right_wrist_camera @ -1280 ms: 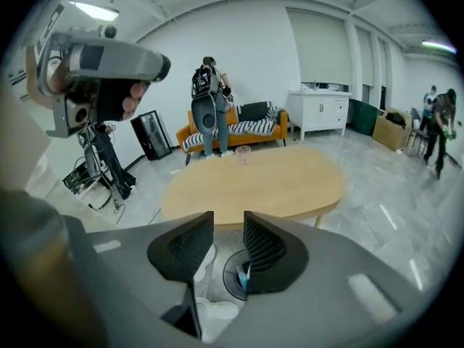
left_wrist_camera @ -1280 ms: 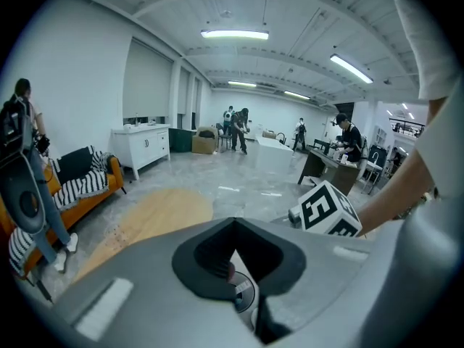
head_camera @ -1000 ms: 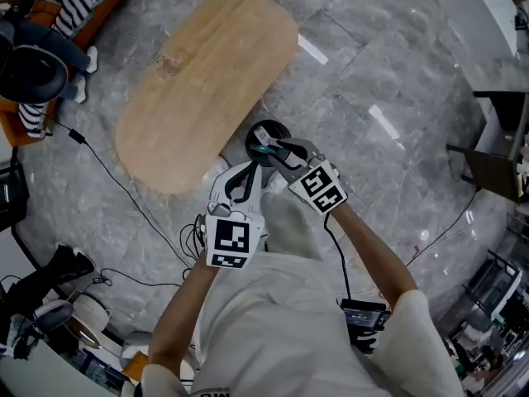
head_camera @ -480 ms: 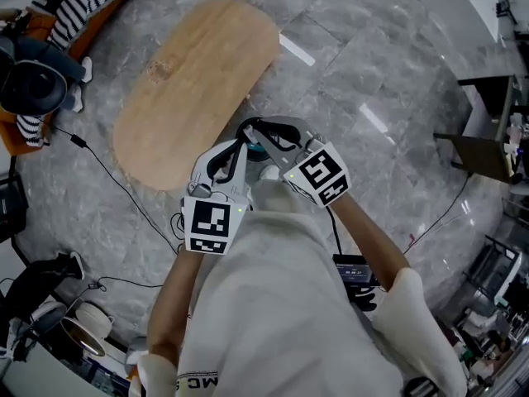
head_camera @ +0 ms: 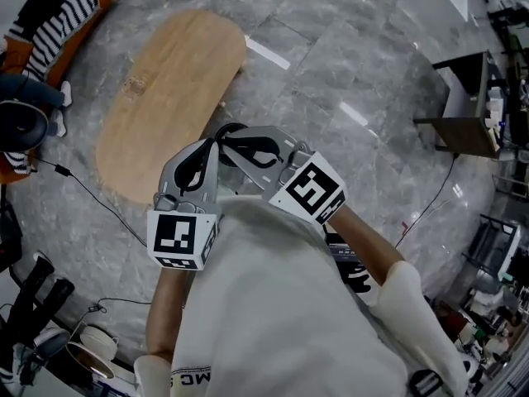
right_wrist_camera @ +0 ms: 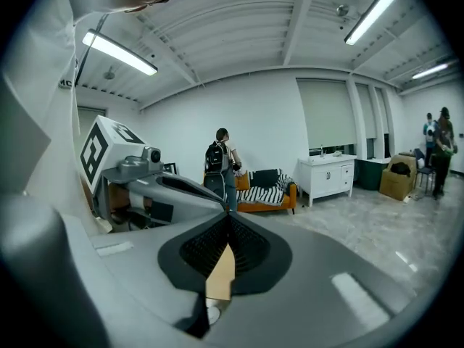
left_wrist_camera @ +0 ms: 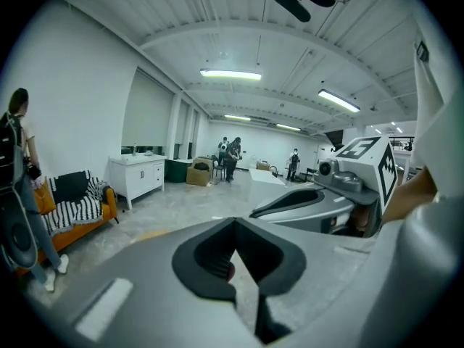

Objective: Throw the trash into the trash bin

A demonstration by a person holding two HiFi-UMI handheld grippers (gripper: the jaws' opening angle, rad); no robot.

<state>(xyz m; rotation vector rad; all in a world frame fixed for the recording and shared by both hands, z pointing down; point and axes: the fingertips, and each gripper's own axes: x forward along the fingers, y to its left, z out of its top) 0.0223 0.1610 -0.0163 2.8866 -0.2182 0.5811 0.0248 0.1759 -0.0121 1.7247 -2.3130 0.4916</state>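
Both grippers are held high and close under the head camera, with their tips nearly meeting. My left gripper (head_camera: 213, 144) (left_wrist_camera: 233, 227) is shut, with only floor showing behind its jaws. My right gripper (head_camera: 226, 133) (right_wrist_camera: 228, 220) has just been closing and is now shut, with nothing between its jaws. A strip of the wooden table (head_camera: 157, 98) shows behind the right gripper in its own view. Each gripper's view shows the other one beside it, the right gripper (left_wrist_camera: 319, 201) and the left gripper (right_wrist_camera: 167, 187). The black trash bin and the trash are hidden behind the grippers.
An oval wooden table stands on the grey marble floor ahead and to the left. An orange sofa (head_camera: 58, 23) with a striped cushion is at far left, and a person (right_wrist_camera: 221, 165) with a backpack stands near it. Cables (head_camera: 83, 188) lie on the floor. A dark side table (head_camera: 463, 114) is at right.
Both grippers have risen from just above the black bin towards the head camera and now cover it. The right gripper's jaws have come together.
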